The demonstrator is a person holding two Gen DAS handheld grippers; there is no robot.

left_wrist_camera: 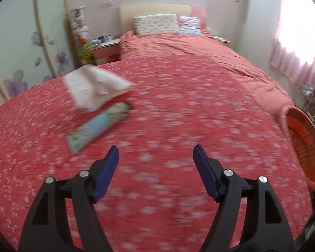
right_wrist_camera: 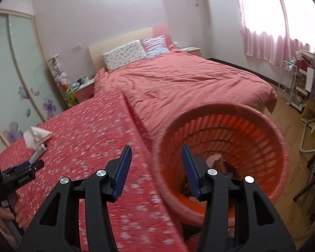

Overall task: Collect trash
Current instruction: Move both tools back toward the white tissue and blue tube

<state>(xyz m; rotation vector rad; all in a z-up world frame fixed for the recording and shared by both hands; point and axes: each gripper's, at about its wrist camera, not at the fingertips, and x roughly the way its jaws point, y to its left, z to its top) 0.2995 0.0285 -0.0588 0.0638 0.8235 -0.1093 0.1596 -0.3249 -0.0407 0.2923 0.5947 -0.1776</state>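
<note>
A crumpled white tissue and a blue-green wrapper lie side by side on the red floral tablecloth, ahead and left of my left gripper. That gripper is open and holds nothing. Both also show far left in the right wrist view: the tissue, the wrapper, and the left gripper close before them. My right gripper grips the near rim of the orange slatted basket, one finger inside. The basket hangs tilted off the table's right edge, with some trash inside.
Beyond the table stands a bed with a salmon duvet and two pillows. A wardrobe with flowered glass doors is on the left, and a pink nightstand stands beside the bed. A white rack and wooden floor lie right. A hand holds the left gripper.
</note>
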